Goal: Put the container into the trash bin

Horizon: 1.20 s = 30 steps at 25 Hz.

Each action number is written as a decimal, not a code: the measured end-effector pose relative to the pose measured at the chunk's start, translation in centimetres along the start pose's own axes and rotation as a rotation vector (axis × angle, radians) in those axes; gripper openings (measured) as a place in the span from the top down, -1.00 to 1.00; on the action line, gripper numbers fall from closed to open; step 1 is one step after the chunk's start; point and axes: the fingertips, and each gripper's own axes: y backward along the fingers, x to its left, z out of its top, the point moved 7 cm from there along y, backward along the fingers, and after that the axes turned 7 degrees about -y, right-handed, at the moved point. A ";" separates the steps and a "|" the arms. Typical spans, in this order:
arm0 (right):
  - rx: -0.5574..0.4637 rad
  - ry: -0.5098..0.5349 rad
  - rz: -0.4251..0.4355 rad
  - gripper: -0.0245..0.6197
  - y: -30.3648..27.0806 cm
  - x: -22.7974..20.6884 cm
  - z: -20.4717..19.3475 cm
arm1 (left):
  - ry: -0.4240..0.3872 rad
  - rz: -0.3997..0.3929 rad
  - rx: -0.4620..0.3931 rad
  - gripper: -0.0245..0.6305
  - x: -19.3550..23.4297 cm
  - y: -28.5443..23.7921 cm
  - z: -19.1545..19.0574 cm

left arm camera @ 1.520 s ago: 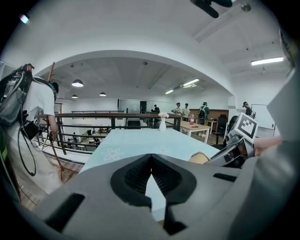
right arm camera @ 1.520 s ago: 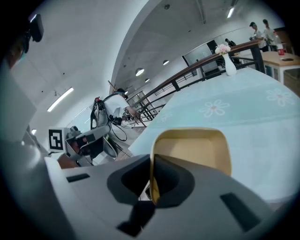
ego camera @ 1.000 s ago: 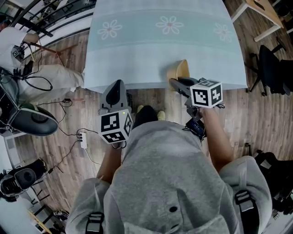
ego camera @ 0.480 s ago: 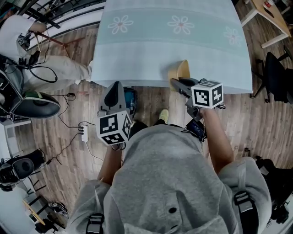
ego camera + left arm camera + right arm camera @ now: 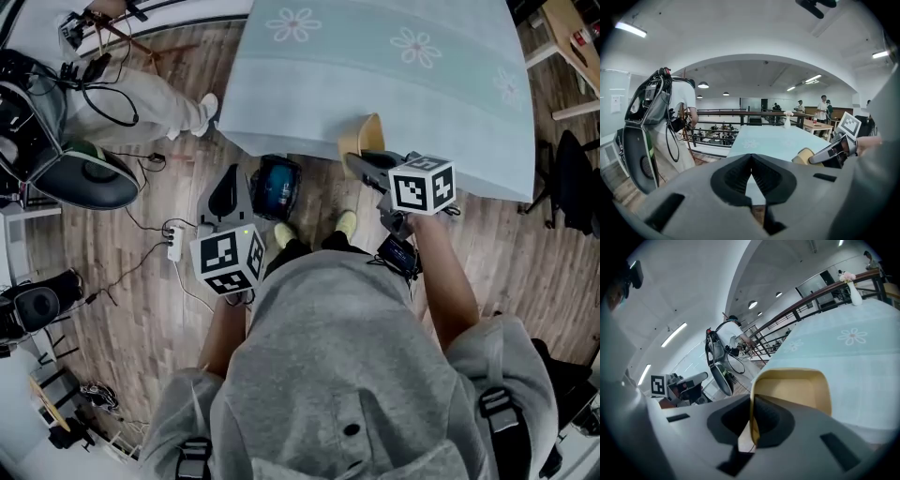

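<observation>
A tan, shallow container [image 5: 362, 139] hangs on edge in front of the table, with my right gripper [image 5: 356, 162] shut on its rim. In the right gripper view the container [image 5: 792, 390] stands upright, its wall pinched at my right gripper [image 5: 752, 420]. A dark round trash bin [image 5: 275, 186] with a blue inside stands on the floor by the table's near edge, between the two grippers. My left gripper [image 5: 231, 180] hovers just left of the bin, shut on nothing. In the left gripper view its jaws touch at my left gripper [image 5: 751, 174], and the container [image 5: 803, 156] shows to the right.
The table [image 5: 309, 89] wears a pale blue cloth with flowers. A person in white [image 5: 141, 89] with cabled gear stands at its left. A power strip [image 5: 172, 246] and cables lie on the wooden floor. A black chair [image 5: 574, 178] is at right. My shoes [image 5: 345, 223] are near the bin.
The table has slid up and right in the head view, and the trash bin has come out from under its edge. Both grippers keep their places; the right still holds the container.
</observation>
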 end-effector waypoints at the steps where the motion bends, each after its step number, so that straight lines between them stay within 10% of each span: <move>1: 0.012 0.005 0.009 0.83 -0.8 0.6 -0.1 | 0.001 0.012 0.002 0.86 0.6 0.5 -0.3; 30: 0.298 0.150 0.212 0.83 -18.0 14.6 -4.0 | 0.174 0.245 0.059 0.86 14.6 10.5 -8.5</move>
